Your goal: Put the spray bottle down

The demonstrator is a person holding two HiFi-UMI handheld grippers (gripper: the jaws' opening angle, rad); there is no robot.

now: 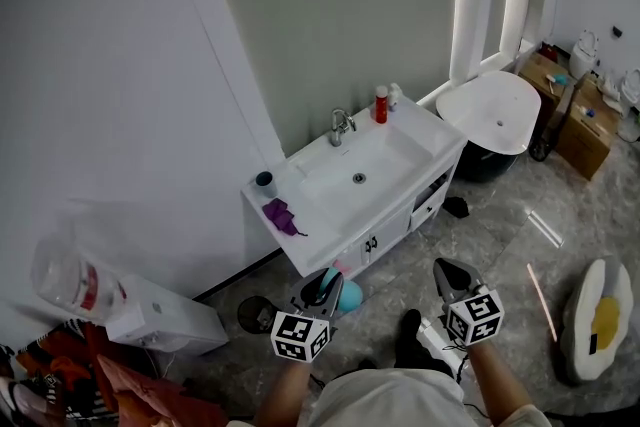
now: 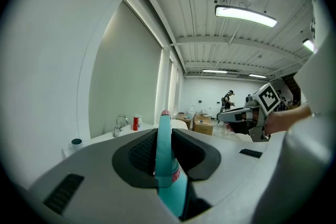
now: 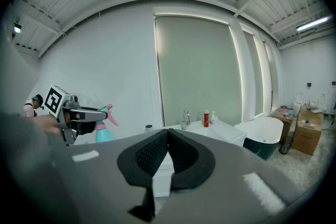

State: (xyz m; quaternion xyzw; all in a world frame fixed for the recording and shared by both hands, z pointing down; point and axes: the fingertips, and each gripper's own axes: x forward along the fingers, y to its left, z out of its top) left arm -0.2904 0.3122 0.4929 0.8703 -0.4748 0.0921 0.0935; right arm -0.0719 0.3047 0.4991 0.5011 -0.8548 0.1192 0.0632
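Left gripper (image 2: 164, 132) is clamped on the spray bottle (image 2: 170, 176), jaws partway closed around its thin upper part. The teal body hangs below the jaws and the pink nozzle pokes out past the tips. So the bottle is in the air, not on anything yet. Right gripper (image 3: 168, 134) is just beside it on the right, pads pressed together, nothing in it.

Ahead of both grippers and lower down is the counter (image 1: 320, 245) with its basin (image 1: 345, 177), well apart from the bottle for now.

What I'd worry about:
- Letting go before the base touches: it drops and tips, since it's only pinched up high.
- Landing on the front rim or the basin slope: it slides or topples.
- Coming in on the left end: it could bump the cup (image 1: 265, 182) or sit crooked on the cloth (image 1: 281, 214).

Count: 2 grippers, 1 spray bottle, 1 cup, 1 purple cloth, 1 faucet (image 1: 341, 126), 1 red bottle (image 1: 381, 104) and 1 small white bottle (image 1: 395, 96) at the far end.
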